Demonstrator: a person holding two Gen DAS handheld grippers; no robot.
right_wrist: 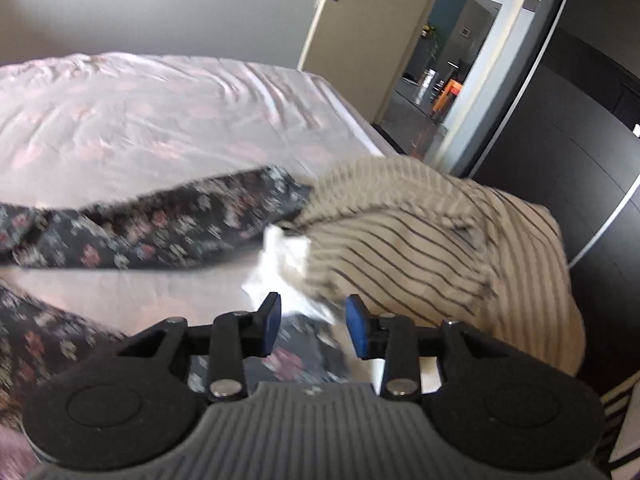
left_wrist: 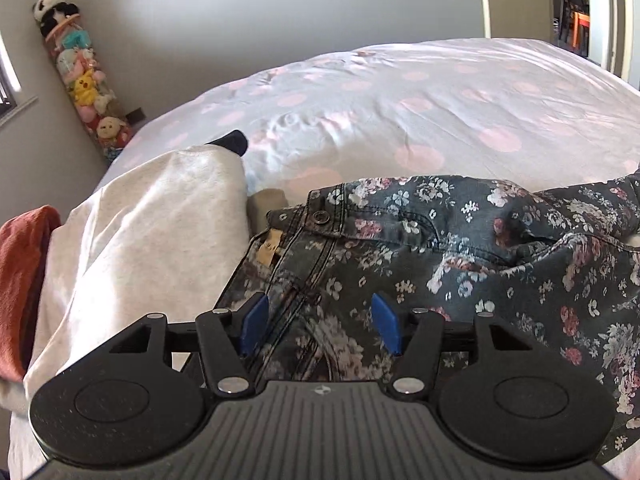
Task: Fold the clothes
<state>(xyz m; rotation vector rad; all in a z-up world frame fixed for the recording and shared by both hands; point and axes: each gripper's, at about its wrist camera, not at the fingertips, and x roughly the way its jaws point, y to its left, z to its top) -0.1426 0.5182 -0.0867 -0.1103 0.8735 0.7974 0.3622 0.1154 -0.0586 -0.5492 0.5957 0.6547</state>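
Observation:
Dark floral denim trousers (left_wrist: 440, 248) lie crumpled on the bed, waistband and button toward the left. My left gripper (left_wrist: 320, 320) hovers just over the waistband area, open, its blue pads apart with the cloth below them and not pinched. In the right wrist view a trouser leg (right_wrist: 160, 232) stretches across the sheet, blurred. My right gripper (right_wrist: 315, 320) is open above a bit of floral cloth and a crumpled white cloth (right_wrist: 284, 256); nothing is pressed between its pads.
A cream garment (left_wrist: 152, 240) and a rust-red cloth (left_wrist: 24, 280) lie left of the trousers. A beige striped garment (right_wrist: 420, 248) is heaped at the right bed edge. Pink-dotted sheet (left_wrist: 400, 100) spreads beyond. Hanging plush toys (left_wrist: 84, 80), a doorway (right_wrist: 432, 60) and a dark wardrobe (right_wrist: 580, 120) surround the bed.

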